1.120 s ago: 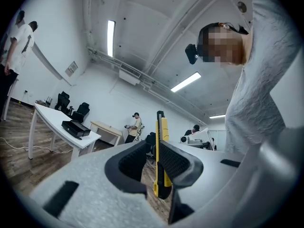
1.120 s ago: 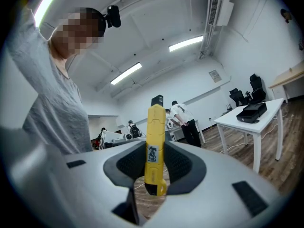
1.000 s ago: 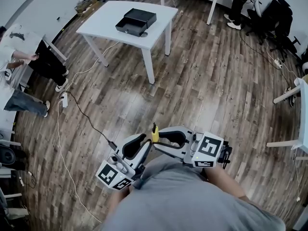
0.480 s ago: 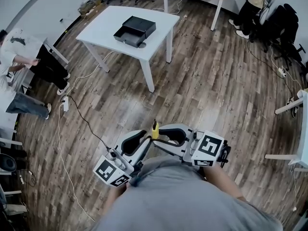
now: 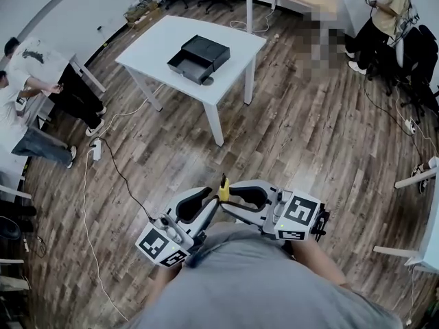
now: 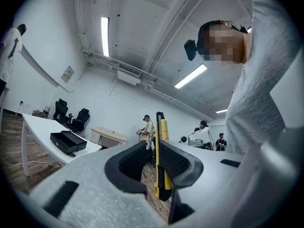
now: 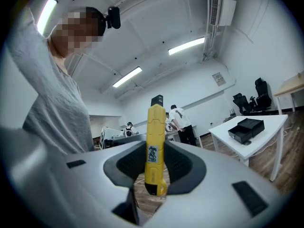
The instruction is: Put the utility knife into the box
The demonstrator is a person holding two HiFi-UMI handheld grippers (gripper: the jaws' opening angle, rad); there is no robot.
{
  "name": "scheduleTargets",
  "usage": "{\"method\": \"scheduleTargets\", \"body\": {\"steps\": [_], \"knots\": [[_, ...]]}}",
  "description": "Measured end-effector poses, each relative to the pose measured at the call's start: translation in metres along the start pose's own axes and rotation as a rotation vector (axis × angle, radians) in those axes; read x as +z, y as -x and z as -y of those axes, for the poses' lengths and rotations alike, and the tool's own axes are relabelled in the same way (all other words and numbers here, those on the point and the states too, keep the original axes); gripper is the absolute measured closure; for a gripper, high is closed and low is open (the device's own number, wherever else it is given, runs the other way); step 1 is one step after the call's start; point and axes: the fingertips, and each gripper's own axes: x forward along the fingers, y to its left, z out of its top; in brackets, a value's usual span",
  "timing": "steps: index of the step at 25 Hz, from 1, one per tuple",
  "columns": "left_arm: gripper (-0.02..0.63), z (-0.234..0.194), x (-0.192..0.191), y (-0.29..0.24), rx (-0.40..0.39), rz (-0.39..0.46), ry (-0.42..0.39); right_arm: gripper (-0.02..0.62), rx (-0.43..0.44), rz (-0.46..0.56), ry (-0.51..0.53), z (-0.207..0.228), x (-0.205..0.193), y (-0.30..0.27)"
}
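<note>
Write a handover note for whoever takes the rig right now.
Right gripper: shut on the utility knife, with pads on its two sides and the knife upright.
Left gripper: open. The knife also stands between its jaws, close to one pad, with a gap at the other.
Box: black, on the white table across the floor ahead. Its front looks slid open.
Done: the knife is in hand.
Left: walk to the table, lower the knife into the box, release.
</note>
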Motion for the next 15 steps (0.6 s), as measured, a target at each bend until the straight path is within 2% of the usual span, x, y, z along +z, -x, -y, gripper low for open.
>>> {"method": "scheduleTargets", "body": {"steps": [15], "knots": [[0.511,-0.054,0.001,-0.009,0.082,0.019,0.012,0.469,0.015,-0.019,-0.029,0.047,0.001,-0.020]]}}
